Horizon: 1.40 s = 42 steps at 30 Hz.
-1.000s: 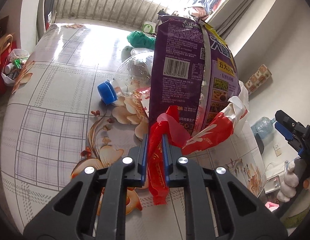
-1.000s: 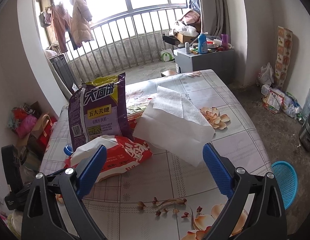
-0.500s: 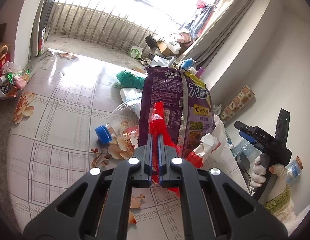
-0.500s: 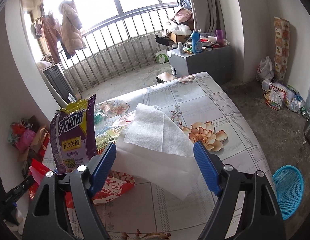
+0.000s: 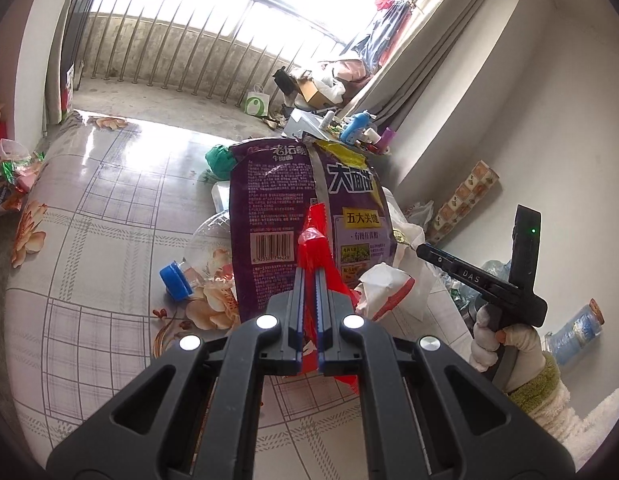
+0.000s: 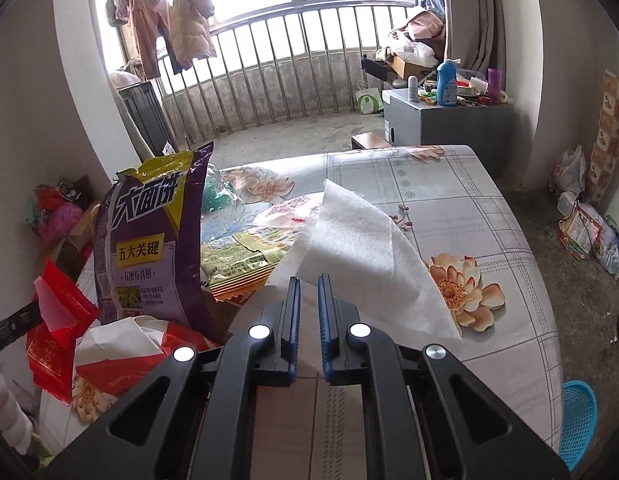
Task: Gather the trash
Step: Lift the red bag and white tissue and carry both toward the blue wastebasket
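Observation:
My left gripper (image 5: 308,276) is shut on a red plastic wrapper (image 5: 314,240) and holds it up above the table; the wrapper also shows in the right wrist view (image 6: 55,332). Behind it stands a tall purple snack bag (image 5: 277,216), also in the right wrist view (image 6: 149,240). A red and white bag (image 6: 121,360) lies at its foot. My right gripper (image 6: 308,286) has its jaws nearly closed with nothing between them, just short of the near edge of a white paper towel (image 6: 361,256) lying on the flowered table (image 6: 461,208).
A clear bottle with a blue cap (image 5: 175,280), a green bag (image 5: 219,160) and yellow-green wrappers (image 6: 245,256) lie on the table. A blue basket (image 6: 577,420) stands on the floor at right. A grey cabinet (image 6: 441,120) stands beyond the table.
My left gripper has lifted the red wrapper higher and pulled back. My right gripper has closed from wide open and moved toward the paper towel.

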### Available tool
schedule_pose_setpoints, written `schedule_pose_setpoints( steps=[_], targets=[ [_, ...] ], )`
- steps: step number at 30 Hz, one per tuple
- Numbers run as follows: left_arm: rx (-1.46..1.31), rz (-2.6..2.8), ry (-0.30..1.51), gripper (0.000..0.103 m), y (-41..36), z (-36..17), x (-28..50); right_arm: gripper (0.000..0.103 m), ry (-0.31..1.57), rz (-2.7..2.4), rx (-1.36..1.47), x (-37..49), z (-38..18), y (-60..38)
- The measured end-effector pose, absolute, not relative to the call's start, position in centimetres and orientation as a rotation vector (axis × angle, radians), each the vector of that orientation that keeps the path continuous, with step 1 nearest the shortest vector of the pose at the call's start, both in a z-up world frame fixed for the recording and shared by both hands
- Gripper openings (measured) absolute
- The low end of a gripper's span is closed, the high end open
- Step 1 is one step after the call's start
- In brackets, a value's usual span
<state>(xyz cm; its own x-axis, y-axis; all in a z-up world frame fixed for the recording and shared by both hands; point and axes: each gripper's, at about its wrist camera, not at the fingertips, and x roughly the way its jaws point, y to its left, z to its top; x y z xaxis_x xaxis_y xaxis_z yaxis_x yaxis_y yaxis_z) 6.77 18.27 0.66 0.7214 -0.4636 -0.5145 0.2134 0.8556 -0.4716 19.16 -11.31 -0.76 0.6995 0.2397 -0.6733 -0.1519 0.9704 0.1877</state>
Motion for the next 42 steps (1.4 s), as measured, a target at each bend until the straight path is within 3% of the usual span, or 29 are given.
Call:
schedule_pose_setpoints(
  steps=[15,22,24,26,28,42],
  targets=[
    [-0.365,-0.438,0.628,0.003,15.3,2.8,5.9,0.003,0.561,0.193,0.311,12.8,4.3,-17.0],
    [-0.354,-0.473,0.630,0.003,13.7,2.9,5.5,0.004,0.591,0.179,0.324,11.0,3.7,-17.9],
    [-0.353,-0.479,0.635,0.003,13.4,2.8,5.6,0.008,0.613,0.157,0.313,10.9,3.2,-18.1],
    [-0.357,-0.484,0.641,0.003,13.1,2.8,5.8,0.031,0.633,0.139,0.308,11.2,2.6,-18.2],
    [-0.358,-0.491,0.643,0.003,12.8,2.9,6.2,0.037,0.642,0.110,0.296,11.5,1.9,-18.4],
    [-0.275,-0.543,0.668,0.003,7.1,4.9,11.3,0.040,0.750,0.084,0.173,16.8,-2.8,-20.2]
  ],
)
